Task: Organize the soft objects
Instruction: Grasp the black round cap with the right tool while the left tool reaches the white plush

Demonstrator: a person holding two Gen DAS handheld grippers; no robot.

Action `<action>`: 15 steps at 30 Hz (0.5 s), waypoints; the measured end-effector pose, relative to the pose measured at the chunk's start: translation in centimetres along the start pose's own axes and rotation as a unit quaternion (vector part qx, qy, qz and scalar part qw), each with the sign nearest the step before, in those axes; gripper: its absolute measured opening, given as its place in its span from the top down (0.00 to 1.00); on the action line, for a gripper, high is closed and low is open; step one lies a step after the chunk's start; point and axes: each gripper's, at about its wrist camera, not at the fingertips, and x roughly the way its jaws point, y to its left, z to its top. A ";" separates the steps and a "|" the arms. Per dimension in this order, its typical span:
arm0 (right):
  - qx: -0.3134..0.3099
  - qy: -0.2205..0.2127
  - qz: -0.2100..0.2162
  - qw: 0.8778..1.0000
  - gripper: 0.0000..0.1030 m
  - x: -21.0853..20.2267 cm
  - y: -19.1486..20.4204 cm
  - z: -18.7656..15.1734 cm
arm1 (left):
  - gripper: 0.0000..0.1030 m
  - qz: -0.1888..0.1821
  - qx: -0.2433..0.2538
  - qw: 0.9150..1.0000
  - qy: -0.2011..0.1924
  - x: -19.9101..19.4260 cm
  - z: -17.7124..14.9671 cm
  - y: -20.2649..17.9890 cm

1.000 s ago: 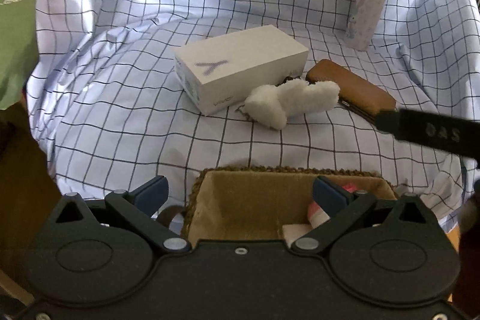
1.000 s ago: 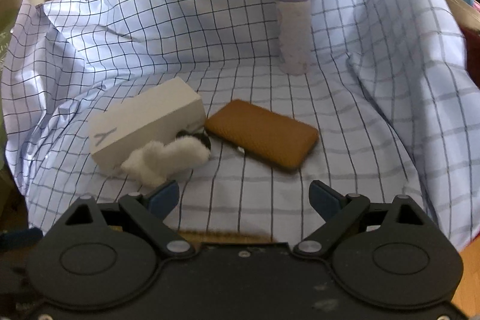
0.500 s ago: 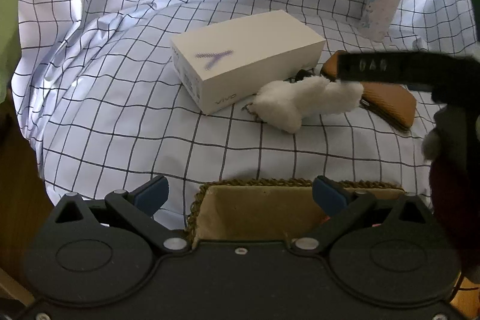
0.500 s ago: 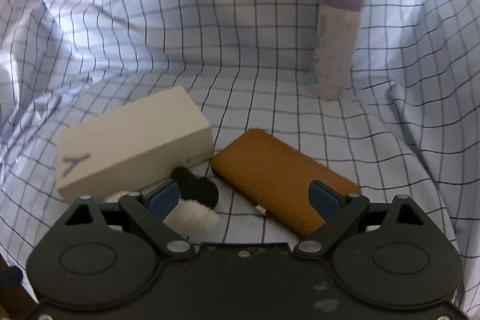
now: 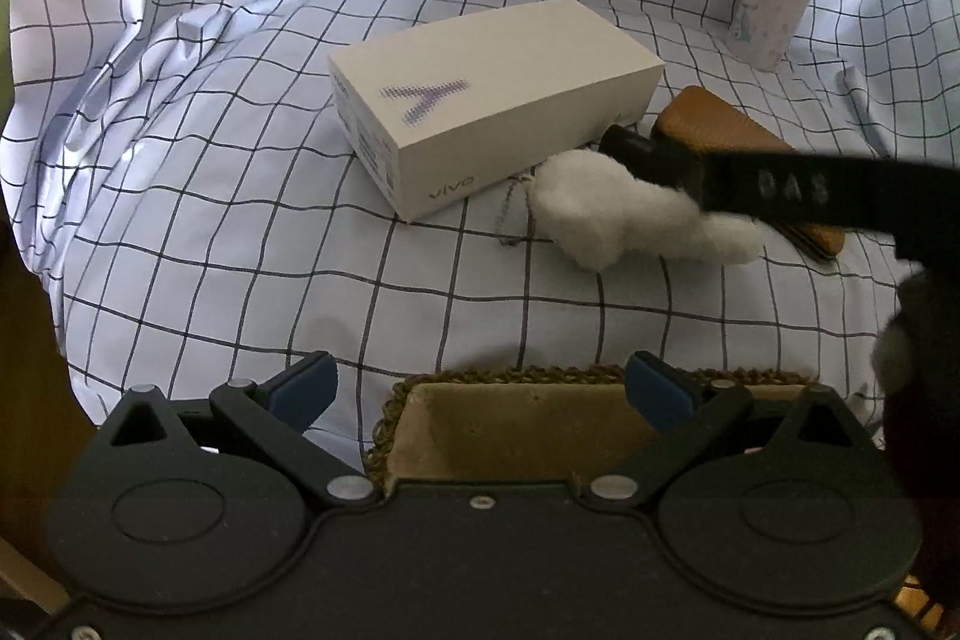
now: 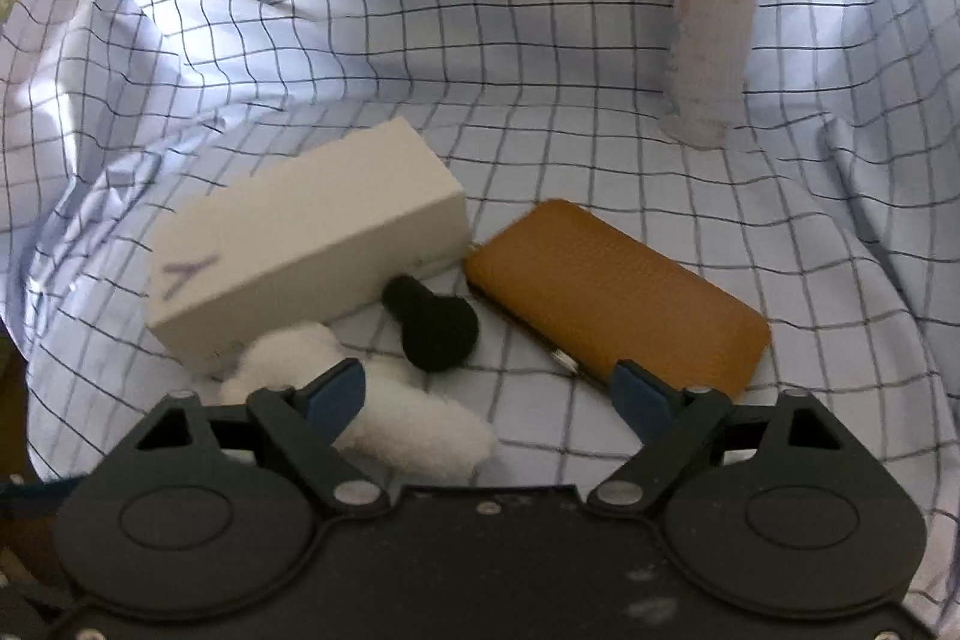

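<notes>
A white fluffy plush (image 5: 624, 214) with a black fuzzy part (image 6: 433, 325) lies on the checked cloth (image 5: 240, 196) beside a white box (image 5: 492, 100). It also shows in the right wrist view (image 6: 384, 412). My right gripper (image 6: 489, 394) is open just above the plush; its left finger (image 6: 333, 394) overlaps it. In the left wrist view the right gripper's black body (image 5: 780, 187) crosses over the plush. My left gripper (image 5: 480, 385) is open and empty over a woven basket (image 5: 516, 424).
A tan leather case (image 6: 618, 292) lies right of the box. A purple-capped bottle (image 6: 711, 22) stands at the back right. The cloth rises in folds at the back and sides.
My right gripper has moved forward and left, down over the plush. My left gripper has drifted slightly; the basket sits lower in its view.
</notes>
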 end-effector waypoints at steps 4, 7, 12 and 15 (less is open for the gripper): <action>0.009 0.017 0.011 1.000 0.33 1.7 0.7 0.9 | 0.04 -0.003 -0.001 1.000 -0.001 0.0 0.0 0.3; 0.019 0.034 0.017 0.999 0.37 3.2 1.0 1.5 | 0.04 -0.002 -0.002 1.000 -0.005 0.0 0.1 0.5; 0.013 0.060 0.018 0.998 0.53 5.0 1.8 2.0 | 0.04 -0.007 -0.009 1.000 -0.006 0.0 0.3 1.0; 0.011 0.065 0.015 0.998 0.62 5.7 2.1 2.1 | 0.04 -0.009 -0.012 1.000 -0.006 0.0 0.4 1.2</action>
